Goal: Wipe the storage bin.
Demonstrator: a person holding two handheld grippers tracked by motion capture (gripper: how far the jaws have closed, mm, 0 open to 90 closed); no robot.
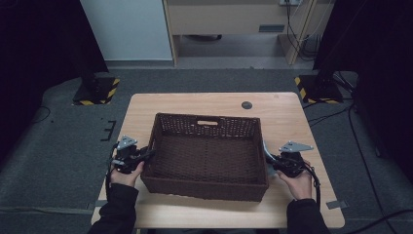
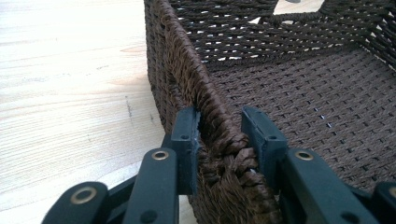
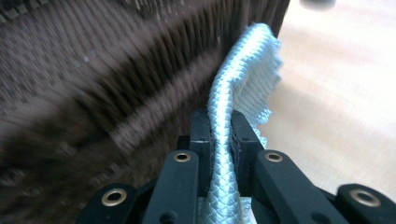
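Dark brown rectangular woven basket (image 1: 207, 156) sitting mid-counter, long side facing the person. Left tool (image 2: 218, 135) straddling basket's left wall at the braided rim (image 2: 219, 140): one jaw outside, one inside, outer jaw touching the weave, small gap at the inner, not clamped tight. Same left tool (image 1: 146, 155) seen from above at basket's left edge. Right tool (image 3: 219, 135) pinched shut on pale blue woven cloth strip (image 3: 243, 74), strip standing up between the jaws, just beside basket's right outer wall (image 3: 116, 93). Right tool (image 1: 271, 161) from above near basket's right side, cloth strip (image 1: 266, 150) against the wall. Light wooden counter (image 1: 287, 117) underneath, dark round spot (image 1: 247, 105) near far edge.
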